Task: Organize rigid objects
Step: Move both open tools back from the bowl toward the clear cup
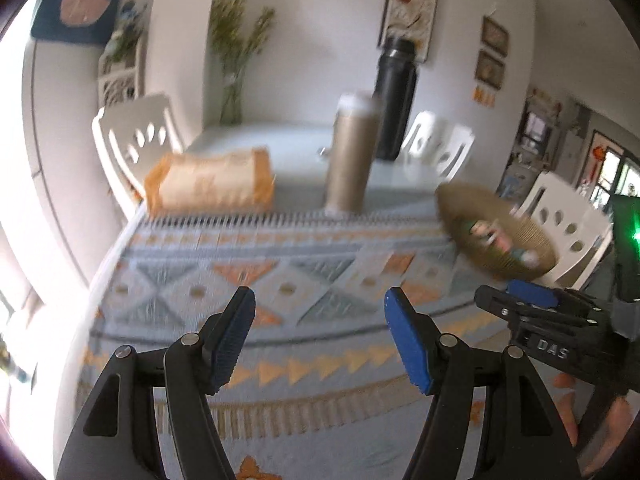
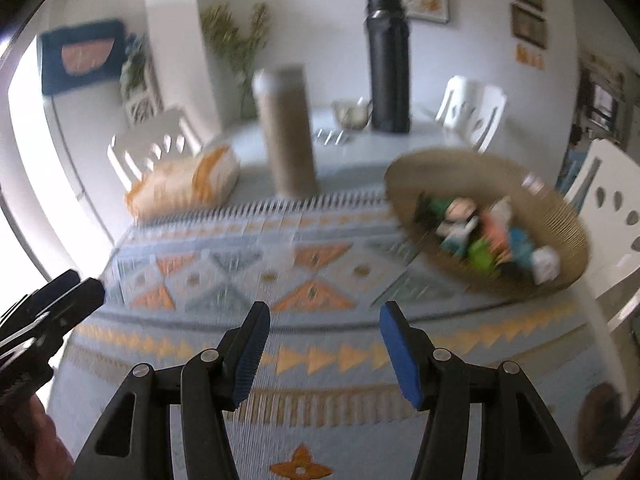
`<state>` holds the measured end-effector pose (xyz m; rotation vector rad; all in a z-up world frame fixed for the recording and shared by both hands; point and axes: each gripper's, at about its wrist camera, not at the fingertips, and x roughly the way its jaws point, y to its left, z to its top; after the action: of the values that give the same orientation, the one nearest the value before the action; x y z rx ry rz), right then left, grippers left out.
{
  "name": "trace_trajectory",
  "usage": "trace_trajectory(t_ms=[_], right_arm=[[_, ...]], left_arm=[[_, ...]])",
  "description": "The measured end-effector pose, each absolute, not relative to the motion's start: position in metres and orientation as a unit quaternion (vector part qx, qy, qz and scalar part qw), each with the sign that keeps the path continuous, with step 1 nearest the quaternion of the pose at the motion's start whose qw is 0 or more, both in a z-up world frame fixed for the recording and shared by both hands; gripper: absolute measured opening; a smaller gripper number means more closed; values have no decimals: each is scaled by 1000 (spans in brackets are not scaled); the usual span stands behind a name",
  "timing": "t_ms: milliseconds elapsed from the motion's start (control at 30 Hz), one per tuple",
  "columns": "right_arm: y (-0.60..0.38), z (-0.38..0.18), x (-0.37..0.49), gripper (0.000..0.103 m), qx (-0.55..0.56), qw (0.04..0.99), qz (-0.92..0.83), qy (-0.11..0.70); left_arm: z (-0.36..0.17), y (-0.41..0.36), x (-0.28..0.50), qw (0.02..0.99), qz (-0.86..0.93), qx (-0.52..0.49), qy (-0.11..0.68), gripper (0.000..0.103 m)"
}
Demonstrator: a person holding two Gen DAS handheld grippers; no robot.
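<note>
A woven basket at the right of the table holds several small coloured objects; the left wrist view shows the same basket at its right edge. My left gripper is open over the patterned cloth with nothing between its blue pads. My right gripper is open too, empty, low over the cloth left of the basket. The right gripper shows at the right of the left wrist view. The left gripper shows at the left edge of the right wrist view.
A tan tumbler, a black flask, a wrapped bread loaf and a small glass bowl stand on the table beyond the cloth. White chairs ring the table. A vase of dried stems stands by the wall.
</note>
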<state>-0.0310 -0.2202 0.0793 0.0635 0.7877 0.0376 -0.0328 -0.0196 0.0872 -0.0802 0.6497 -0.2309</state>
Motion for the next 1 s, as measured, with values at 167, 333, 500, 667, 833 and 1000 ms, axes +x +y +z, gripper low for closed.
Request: trace_trajectory(t_ms=[167, 333, 500, 667, 833, 1000], right_arm=[[-210, 42, -23, 56, 11, 910, 19, 414], [-207, 25, -18, 56, 2, 904, 18, 428], [-196, 24, -21, 56, -26, 906, 15, 423], [-189, 26, -22, 62, -46, 909, 15, 415], [-191, 25, -21, 62, -43, 907, 15, 418], [-189, 23, -19, 62, -46, 905, 13, 423]], left_arm=[[43, -5, -24, 923, -118, -83, 357, 65], [36, 0, -24, 919, -99, -99, 369, 65], [37, -5, -29, 925, -85, -78, 362, 66], [37, -9, -30, 927, -77, -59, 362, 66], [35, -4, -27, 923, -78, -75, 370, 66], [35, 1, -27, 921, -74, -88, 373, 66]])
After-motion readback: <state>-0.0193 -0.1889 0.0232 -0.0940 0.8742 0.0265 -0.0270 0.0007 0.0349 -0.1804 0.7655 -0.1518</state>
